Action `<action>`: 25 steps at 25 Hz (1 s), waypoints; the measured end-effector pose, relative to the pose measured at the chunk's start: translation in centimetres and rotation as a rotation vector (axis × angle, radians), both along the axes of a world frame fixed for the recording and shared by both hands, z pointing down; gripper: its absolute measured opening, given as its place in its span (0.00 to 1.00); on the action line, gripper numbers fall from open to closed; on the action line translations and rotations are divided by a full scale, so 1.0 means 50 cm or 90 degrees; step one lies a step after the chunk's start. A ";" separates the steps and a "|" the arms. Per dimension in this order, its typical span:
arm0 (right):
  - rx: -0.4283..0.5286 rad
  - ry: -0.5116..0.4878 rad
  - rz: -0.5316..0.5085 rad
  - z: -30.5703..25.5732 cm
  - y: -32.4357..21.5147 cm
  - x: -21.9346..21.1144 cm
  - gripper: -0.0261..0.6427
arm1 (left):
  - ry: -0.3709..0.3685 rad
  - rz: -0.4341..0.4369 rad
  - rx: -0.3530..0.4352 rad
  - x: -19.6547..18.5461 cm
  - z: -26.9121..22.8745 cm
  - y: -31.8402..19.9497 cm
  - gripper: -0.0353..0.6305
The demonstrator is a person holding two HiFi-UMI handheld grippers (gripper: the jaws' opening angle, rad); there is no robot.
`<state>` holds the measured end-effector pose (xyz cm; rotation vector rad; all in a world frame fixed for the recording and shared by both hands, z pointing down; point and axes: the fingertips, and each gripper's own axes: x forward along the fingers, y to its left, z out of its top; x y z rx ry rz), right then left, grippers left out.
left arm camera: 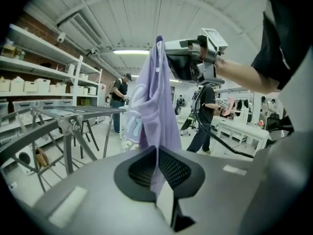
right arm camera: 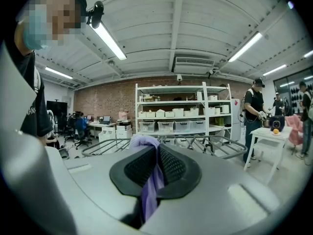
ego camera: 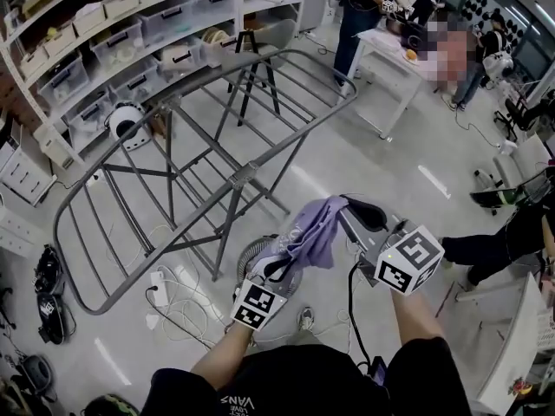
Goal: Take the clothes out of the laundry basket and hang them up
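A light purple garment (ego camera: 312, 232) hangs bunched between my two grippers, in front of my chest. My left gripper (ego camera: 279, 269) is shut on its lower part; in the left gripper view the cloth (left arm camera: 154, 97) runs up out of the closed jaws (left arm camera: 157, 168). My right gripper (ego camera: 351, 213) is shut on the top edge, and the cloth (right arm camera: 149, 182) is pinched between its pads (right arm camera: 157, 164). From the left gripper view the right gripper (left arm camera: 191, 58) sits higher. The grey drying rack (ego camera: 199, 172) stands open to the left. A round slatted basket (ego camera: 250, 254) shows partly below the garment.
Power strips and white cables (ego camera: 169, 289) lie on the floor by the rack's near leg. Shelves with bins (ego camera: 104, 50) line the left wall. A white table (ego camera: 395, 55) with people around it stands at the back right. A black tripod (ego camera: 251, 68) is behind the rack.
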<state>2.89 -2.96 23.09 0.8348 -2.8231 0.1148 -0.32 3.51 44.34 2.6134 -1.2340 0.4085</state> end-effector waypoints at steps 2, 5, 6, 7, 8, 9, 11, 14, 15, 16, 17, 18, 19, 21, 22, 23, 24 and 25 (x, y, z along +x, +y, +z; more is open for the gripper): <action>-0.001 0.001 -0.013 -0.003 -0.001 0.001 0.07 | 0.005 -0.020 -0.008 -0.021 -0.004 0.001 0.07; -0.002 -0.004 -0.029 -0.009 -0.008 0.007 0.07 | -0.002 -0.051 -0.010 -0.059 -0.027 0.007 0.07; -0.001 -0.006 -0.035 -0.014 -0.014 0.012 0.07 | -0.007 -0.065 -0.005 -0.073 -0.041 0.007 0.07; 0.002 -0.007 -0.042 -0.019 -0.021 0.016 0.07 | -0.014 -0.082 0.003 -0.088 -0.058 0.007 0.07; 0.006 -0.008 -0.048 -0.026 -0.029 0.020 0.07 | -0.020 -0.101 0.013 -0.103 -0.077 0.006 0.07; 0.010 -0.007 -0.055 -0.033 -0.036 0.023 0.07 | -0.027 -0.121 0.025 -0.120 -0.098 0.005 0.07; 0.017 -0.007 -0.068 -0.045 -0.048 0.029 0.07 | -0.043 -0.161 0.053 -0.154 -0.141 0.004 0.07; 0.027 -0.016 -0.083 -0.050 -0.058 0.042 0.07 | -0.069 -0.213 0.098 -0.196 -0.199 0.003 0.07; 0.031 -0.017 -0.089 -0.054 -0.061 0.045 0.07 | -0.078 -0.227 0.111 -0.208 -0.218 0.001 0.07; 0.036 -0.018 -0.096 -0.058 -0.064 0.048 0.07 | -0.085 -0.239 0.123 -0.218 -0.238 -0.002 0.07; 0.041 -0.018 -0.105 -0.064 -0.068 0.050 0.07 | -0.094 -0.252 0.133 -0.226 -0.258 -0.007 0.07; 0.047 -0.016 -0.116 -0.072 -0.072 0.051 0.07 | -0.103 -0.264 0.144 -0.234 -0.279 -0.011 0.07; 0.054 -0.013 -0.129 -0.081 -0.076 0.052 0.07 | -0.115 -0.277 0.155 -0.239 -0.300 -0.014 0.07; 0.068 -0.011 -0.152 -0.101 -0.082 0.054 0.07 | -0.141 -0.300 0.178 -0.248 -0.344 -0.019 0.07; 0.075 -0.011 -0.161 -0.112 -0.086 0.055 0.07 | -0.154 -0.309 0.190 -0.252 -0.366 -0.020 0.07; 0.082 -0.012 -0.169 -0.123 -0.089 0.055 0.07 | -0.164 -0.318 0.202 -0.257 -0.390 -0.021 0.07; 0.089 -0.013 -0.175 -0.135 -0.091 0.054 0.07 | -0.172 -0.327 0.213 -0.262 -0.414 -0.022 0.07; 0.096 -0.014 -0.182 -0.147 -0.094 0.052 0.07 | -0.180 -0.335 0.225 -0.268 -0.438 -0.023 0.07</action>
